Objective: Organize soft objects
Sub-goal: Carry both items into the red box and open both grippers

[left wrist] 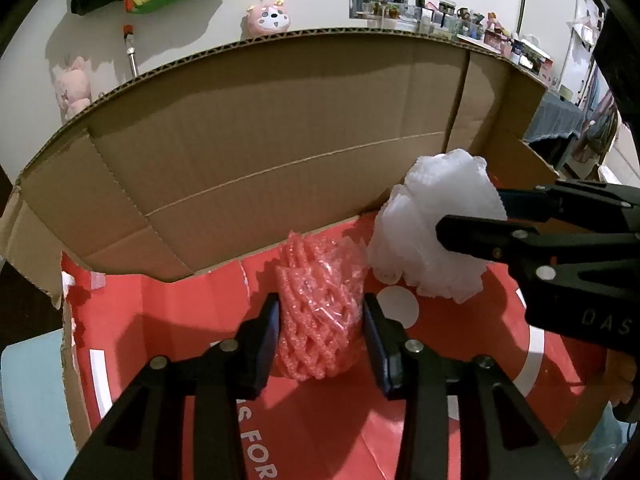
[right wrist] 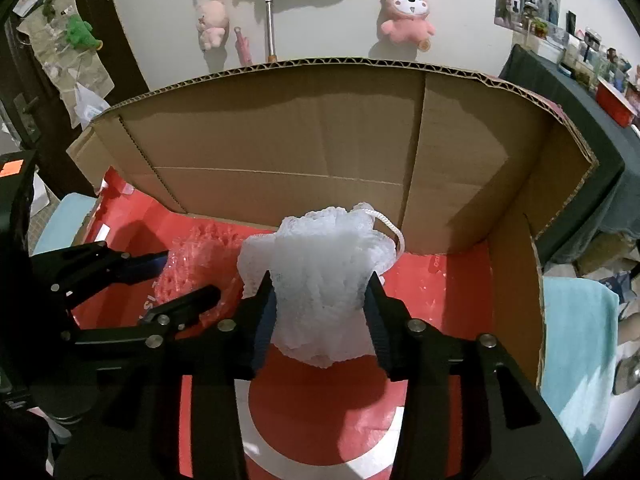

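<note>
both grippers reach down into the box (left wrist: 248, 128). the left gripper (left wrist: 320, 336) has a pink foam net (left wrist: 320, 312) between its parted jaws, left pad touching; just right of it the right gripper (right wrist: 320, 316) pinches a white mesh puff (right wrist: 320, 280).

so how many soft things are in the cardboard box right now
2. The pink foam net sits between the left gripper fingers; the white mesh puff beside it, between the right gripper fingers. The box's near part is hidden.
</note>
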A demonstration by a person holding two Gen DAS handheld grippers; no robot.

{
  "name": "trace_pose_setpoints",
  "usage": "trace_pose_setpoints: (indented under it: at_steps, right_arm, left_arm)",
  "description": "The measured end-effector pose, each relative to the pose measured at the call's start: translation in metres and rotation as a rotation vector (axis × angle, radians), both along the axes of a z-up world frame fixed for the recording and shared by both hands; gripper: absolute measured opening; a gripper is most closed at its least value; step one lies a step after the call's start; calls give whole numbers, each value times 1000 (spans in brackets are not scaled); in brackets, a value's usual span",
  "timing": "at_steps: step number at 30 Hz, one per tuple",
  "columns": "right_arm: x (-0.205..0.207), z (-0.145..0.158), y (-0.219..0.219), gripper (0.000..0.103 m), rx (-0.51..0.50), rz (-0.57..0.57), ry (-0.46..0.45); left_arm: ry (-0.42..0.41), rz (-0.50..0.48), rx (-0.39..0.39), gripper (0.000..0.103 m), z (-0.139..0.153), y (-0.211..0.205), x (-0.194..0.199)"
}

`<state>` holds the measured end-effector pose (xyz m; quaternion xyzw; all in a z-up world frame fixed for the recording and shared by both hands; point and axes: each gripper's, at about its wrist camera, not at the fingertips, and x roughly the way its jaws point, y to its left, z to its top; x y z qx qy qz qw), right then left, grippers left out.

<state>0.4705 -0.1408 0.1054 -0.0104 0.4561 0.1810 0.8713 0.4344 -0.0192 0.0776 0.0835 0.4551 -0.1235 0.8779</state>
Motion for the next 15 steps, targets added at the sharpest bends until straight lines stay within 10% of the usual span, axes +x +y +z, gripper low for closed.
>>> trace_pose_setpoints:
  at_steps: [15]
  right_arm:
    - [-5,7,-9,57,-11,-44,-1]
  left_arm:
    - [-48,29,-24,74,16,9,-15]
